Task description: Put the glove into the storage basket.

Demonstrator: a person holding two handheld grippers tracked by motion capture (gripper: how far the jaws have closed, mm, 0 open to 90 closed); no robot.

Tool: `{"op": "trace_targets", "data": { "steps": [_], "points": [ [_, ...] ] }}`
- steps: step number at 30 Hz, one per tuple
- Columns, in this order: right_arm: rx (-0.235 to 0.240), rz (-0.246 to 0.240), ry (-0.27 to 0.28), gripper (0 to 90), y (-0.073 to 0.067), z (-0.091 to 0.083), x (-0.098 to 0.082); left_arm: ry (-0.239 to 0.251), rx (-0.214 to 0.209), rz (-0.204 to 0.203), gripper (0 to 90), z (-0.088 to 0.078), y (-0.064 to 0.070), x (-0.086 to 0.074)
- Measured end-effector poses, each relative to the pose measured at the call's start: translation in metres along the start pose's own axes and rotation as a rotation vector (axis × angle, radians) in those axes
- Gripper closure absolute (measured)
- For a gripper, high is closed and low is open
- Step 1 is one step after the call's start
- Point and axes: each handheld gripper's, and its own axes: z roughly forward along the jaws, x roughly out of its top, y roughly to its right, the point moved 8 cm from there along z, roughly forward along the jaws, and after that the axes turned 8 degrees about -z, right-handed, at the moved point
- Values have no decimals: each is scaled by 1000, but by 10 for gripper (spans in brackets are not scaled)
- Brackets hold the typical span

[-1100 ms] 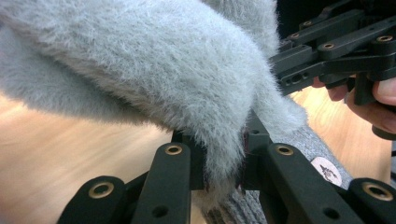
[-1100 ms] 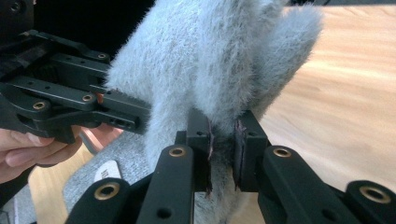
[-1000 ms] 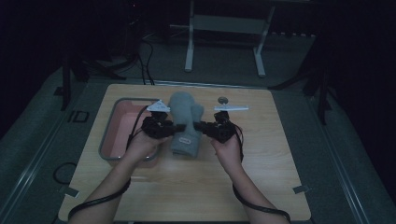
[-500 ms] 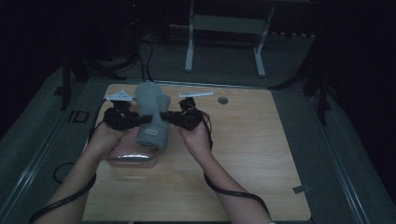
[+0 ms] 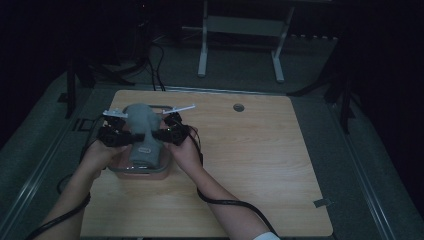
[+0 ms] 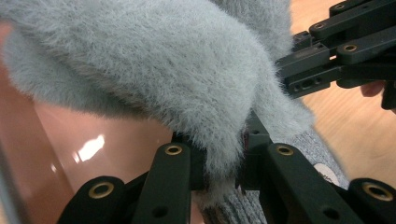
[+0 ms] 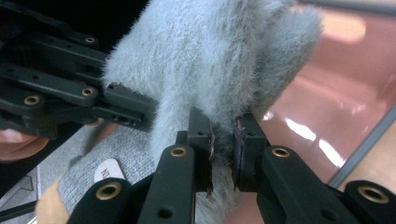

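A fluffy grey glove with a knitted cuff hangs between my two grippers above a pink plastic bin at the table's left. My left gripper is shut on the glove's left edge; in the left gripper view its jaws pinch the grey fur. My right gripper is shut on the glove's right edge, the pads squeezing a fold of fur. The cuff with a small white label hangs lowest. The bin's glossy pink inside lies under the glove.
The wooden table stretches to the right of the bin, with a round cable hole near its far edge. A white stand is on the floor beyond the table. A black cable trails along the right forearm.
Both grippers have carried the glove from the table's middle leftwards and a little down. It now hangs over the pink bin. The grips have not changed.
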Motion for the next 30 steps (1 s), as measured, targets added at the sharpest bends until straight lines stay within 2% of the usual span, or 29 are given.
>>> {"op": "trace_targets", "data": {
  "steps": [5,8,13,16,18,19,21,23,25,26,27,29,30],
  "points": [
    [-46,4,-83,801,11,22,-17,-93,50,-22,782,24,-10,-11],
    [-64,11,-116,800,14,31,-23,-130,75,-8,781,32,-13,-15],
    [-97,-6,-165,789,17,40,-28,-179,84,-22,778,42,-17,-19],
    [-117,-25,-185,737,18,40,-27,-203,86,-34,770,46,-17,-21],
    [-105,-28,-169,634,17,37,-24,-227,106,-31,759,48,-17,-22],
    [-105,-50,-161,587,17,34,-22,-231,109,-31,751,49,-16,-22],
    [-116,-77,-146,565,15,26,-16,-237,117,-28,724,50,-15,-21],
    [-132,-103,-117,523,15,15,-10,-244,134,-24,677,52,-15,-22],
    [-127,-117,-85,482,16,5,-5,-248,159,-18,602,52,-17,-22],
    [-133,-117,-72,468,18,1,-3,-238,196,-7,537,51,-18,-21],
    [-115,-110,-62,456,19,-4,-2,-232,207,5,452,50,-18,-20],
    [-115,-108,-45,405,23,-11,-2,-204,215,11,357,48,-19,-18],
    [-113,-108,-40,386,25,-14,-2,-191,201,7,305,46,-19,-17]
  ]
}}
